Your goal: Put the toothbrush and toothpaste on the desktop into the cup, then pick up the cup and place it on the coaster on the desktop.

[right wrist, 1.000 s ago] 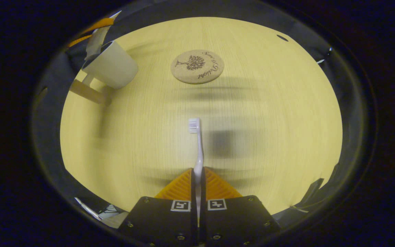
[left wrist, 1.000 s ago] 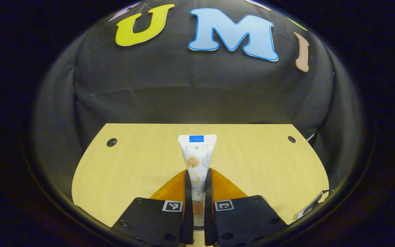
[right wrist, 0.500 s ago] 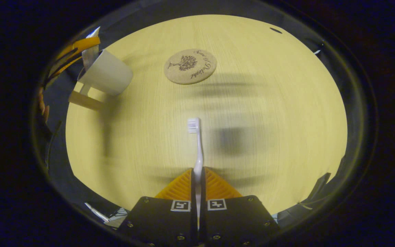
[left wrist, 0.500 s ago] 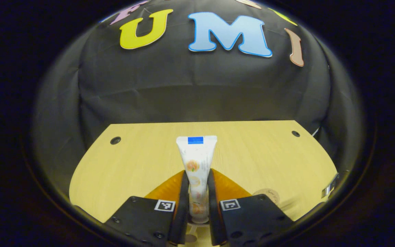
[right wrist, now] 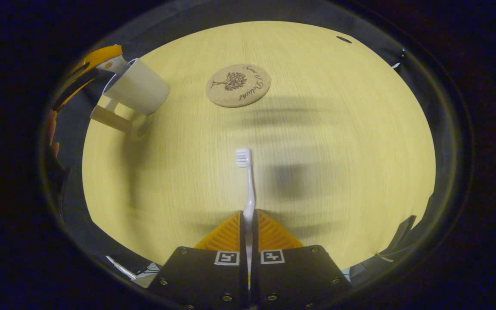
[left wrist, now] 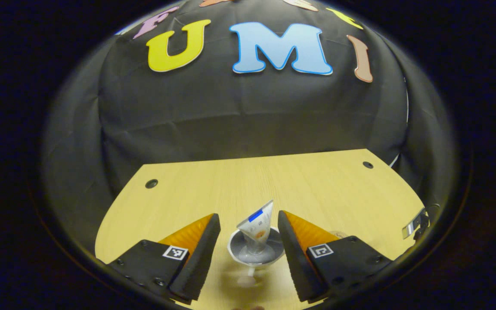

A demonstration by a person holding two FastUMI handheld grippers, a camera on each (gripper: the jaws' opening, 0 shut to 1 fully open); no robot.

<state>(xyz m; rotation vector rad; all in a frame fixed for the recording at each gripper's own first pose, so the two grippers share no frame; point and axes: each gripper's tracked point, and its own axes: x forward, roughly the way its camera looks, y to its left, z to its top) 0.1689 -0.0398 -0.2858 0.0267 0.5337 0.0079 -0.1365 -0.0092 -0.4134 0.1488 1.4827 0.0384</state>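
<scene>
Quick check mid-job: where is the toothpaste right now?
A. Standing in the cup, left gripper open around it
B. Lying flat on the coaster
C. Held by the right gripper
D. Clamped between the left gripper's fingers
A. In the left gripper view the toothpaste stands tilted inside the cup, and the left gripper has its fingers spread apart on either side, touching neither.

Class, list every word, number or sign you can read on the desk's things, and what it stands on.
"Delight": curved script on the coaster, beside a tree drawing; the words before it are too small.
Print on the toothpaste: too blurred to read.
No text visible on the toothbrush.
</scene>
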